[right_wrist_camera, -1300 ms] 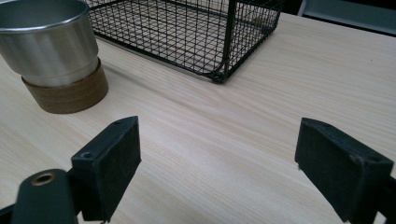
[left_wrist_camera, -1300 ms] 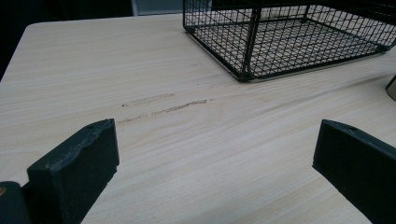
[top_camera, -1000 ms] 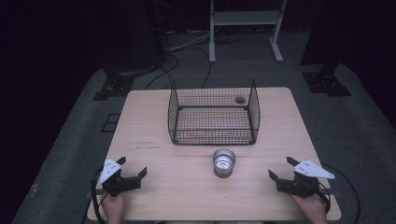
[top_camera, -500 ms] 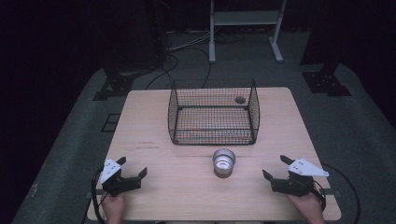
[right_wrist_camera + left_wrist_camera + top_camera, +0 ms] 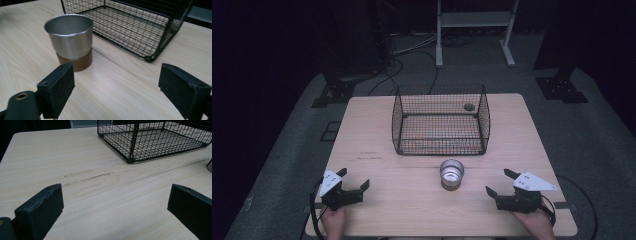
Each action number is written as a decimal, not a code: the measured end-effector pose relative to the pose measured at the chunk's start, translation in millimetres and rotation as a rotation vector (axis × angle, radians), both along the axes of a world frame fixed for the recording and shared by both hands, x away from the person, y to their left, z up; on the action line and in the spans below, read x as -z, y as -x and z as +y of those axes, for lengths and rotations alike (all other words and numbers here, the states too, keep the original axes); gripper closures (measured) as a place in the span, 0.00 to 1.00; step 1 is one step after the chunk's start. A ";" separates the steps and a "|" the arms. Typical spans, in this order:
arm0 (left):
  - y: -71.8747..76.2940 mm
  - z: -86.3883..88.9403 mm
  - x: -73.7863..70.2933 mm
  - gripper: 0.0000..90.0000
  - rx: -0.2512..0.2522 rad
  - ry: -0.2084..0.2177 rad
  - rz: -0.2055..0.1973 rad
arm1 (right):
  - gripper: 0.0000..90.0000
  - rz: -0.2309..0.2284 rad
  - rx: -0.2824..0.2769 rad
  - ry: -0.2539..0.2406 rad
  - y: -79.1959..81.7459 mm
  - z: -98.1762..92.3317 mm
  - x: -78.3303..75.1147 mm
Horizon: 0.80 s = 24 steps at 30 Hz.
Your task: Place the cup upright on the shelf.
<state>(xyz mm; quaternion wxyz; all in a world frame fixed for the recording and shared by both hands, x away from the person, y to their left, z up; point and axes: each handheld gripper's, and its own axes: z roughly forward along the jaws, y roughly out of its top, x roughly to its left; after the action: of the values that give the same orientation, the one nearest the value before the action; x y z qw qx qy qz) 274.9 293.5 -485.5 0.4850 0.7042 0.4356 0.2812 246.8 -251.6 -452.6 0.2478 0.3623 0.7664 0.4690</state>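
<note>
A pale wooden desk (image 5: 377, 135) carries a black wire basket (image 5: 440, 120) at its far middle, open at the top, and just in front of the basket stands a steel cup (image 5: 451, 172) on a brown round base, upright, mouth up. You hold both grippers low at the near edge. Your right gripper (image 5: 498, 183) is the nearer of the two to the cup: the cup lies ahead of it and to its left, well short of the jaws, and in the right gripper view it stands beyond the left jaw with bare desk between. The cup's axis runs straight up, so a grasp from the side across its wall looks the likely approach. The right jaws have just been opening and stand apart with nothing between them. Your left gripper (image 5: 353, 181) rests farther off at the near left, jaws wide and empty, aimed toward the basket's corner.

A small dark round thing (image 5: 469, 106) sits at the basket's far right corner; you cannot tell what it is. The left gripper view cuts the cup down to a sliver at its right edge.
</note>
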 end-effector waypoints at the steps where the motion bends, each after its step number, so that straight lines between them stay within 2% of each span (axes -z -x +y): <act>1: 0.0 0.0 0.0 0.00 0.000 0.000 0.000 | 0.14 0.001 -0.008 -0.001 0.4 1.6 -1.1; 5: 0.0 0.1 0.0 0.00 -0.001 0.001 0.001 | 0.14 -0.005 -0.033 0.012 -1.1 8.1 -4.4; 11: -0.2 0.3 0.0 0.00 -0.001 0.003 0.001 | 0.13 0.015 -0.059 0.019 -1.6 18.6 -3.8; 20: -0.3 0.5 -0.1 0.00 -0.001 0.006 0.001 | 0.11 0.045 -0.130 0.054 0.4 46.9 -1.1; 24: -0.3 0.4 -0.1 0.00 0.000 0.006 0.000 | 0.10 0.055 -0.142 0.064 -1.4 54.8 0.1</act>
<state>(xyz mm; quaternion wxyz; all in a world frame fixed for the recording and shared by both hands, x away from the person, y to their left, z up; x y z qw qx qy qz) 275.2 293.9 -485.5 0.4870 0.7028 0.4365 0.2799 248.1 -196.8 -452.7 0.2042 0.3118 0.8113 0.4505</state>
